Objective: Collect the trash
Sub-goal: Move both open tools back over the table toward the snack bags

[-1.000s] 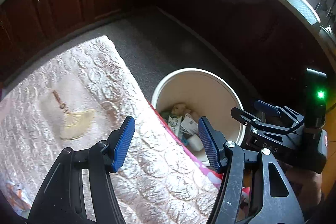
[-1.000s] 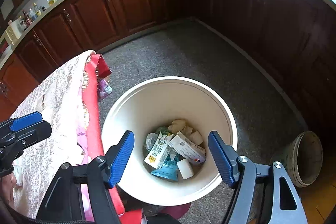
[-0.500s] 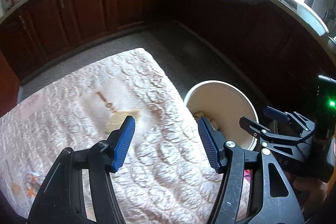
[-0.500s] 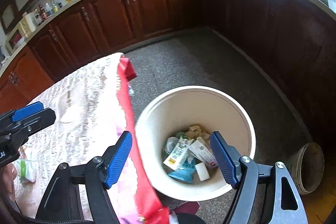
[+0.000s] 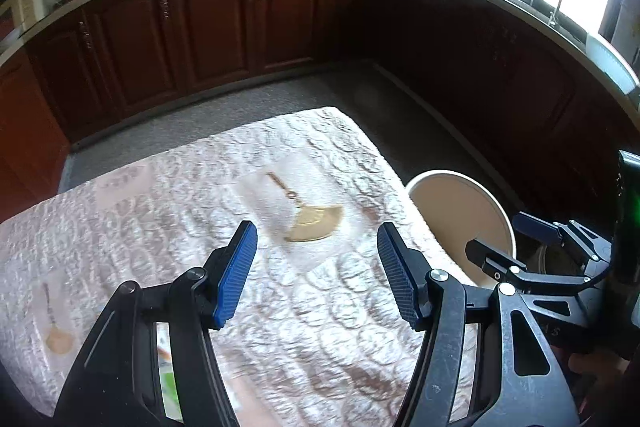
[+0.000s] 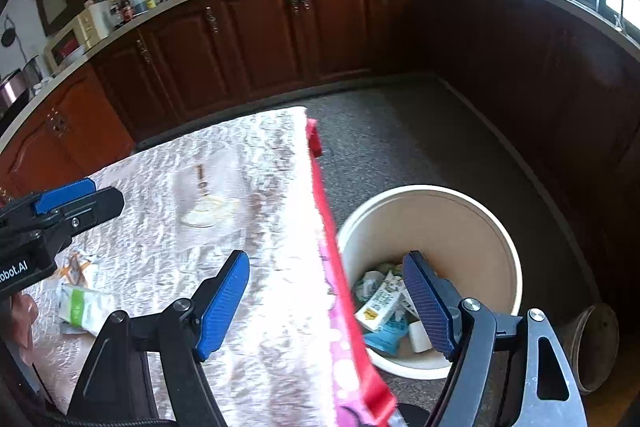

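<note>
A white round bin [image 6: 472, 211] stands on the floor beside the table's right edge, with cartons and wrappers [image 6: 380, 303] inside; its rim also shows in the left wrist view [image 5: 460, 187]. A green-and-white wrapper [image 6: 80, 307] and a small orange-white scrap [image 6: 76, 263] lie on the table at the left. My left gripper [image 5: 316, 267] is open and empty above the tablecloth. My right gripper [image 6: 328, 303] is open and empty over the table's right edge and the bin.
A pale embossed tablecloth [image 5: 200, 211] with a fan print [image 5: 316, 223] covers the table; its red-pink hem [image 6: 340, 307] hangs at the right. Dark wood cabinets [image 5: 224, 23] ring the grey floor [image 6: 400, 147]. A small brown pot [image 6: 596, 343] sits right of the bin.
Both grippers have drawn back from the bin and tilted up. The table now fills more of both views and the wrappers on it have come into sight. Both stay open.
</note>
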A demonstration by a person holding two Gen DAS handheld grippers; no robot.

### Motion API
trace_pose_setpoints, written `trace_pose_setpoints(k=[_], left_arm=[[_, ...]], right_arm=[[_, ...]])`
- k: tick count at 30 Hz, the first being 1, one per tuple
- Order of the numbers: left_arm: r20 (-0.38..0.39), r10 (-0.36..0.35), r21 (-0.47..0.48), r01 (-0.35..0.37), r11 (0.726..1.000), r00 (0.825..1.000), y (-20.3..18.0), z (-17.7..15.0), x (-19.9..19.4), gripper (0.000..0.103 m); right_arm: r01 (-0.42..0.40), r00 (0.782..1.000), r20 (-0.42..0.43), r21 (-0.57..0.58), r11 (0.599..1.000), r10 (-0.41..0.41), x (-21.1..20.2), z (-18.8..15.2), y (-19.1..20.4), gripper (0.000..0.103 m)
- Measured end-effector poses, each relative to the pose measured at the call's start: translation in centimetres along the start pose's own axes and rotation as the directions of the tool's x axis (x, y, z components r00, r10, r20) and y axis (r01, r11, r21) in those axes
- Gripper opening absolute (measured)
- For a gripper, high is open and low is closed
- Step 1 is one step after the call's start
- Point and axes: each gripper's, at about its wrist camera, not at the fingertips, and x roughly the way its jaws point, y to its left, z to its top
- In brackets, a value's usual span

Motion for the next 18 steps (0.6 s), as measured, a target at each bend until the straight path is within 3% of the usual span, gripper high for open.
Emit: trace_pose_setpoints(k=[11, 18], left_arm=[[0.012, 0.057, -0.068, -0.056, 0.996, 0.998, 5.3, -1.8, -3.0, 0.061], [-0.007, 0.041, -0.133, -0.041, 0.990, 0.999, 10.3, -3.0, -5.4, 0.061]], right_arm=[[-0.072, 0.997, -0.001, -0.100, 0.992, 0.072, -0.1, -0.2, 6.3, 0.077], [-0.134, 0.991, -0.025, -0.152, 0.979, 0.132, -0.1, -0.7, 10.0, 0.078]])
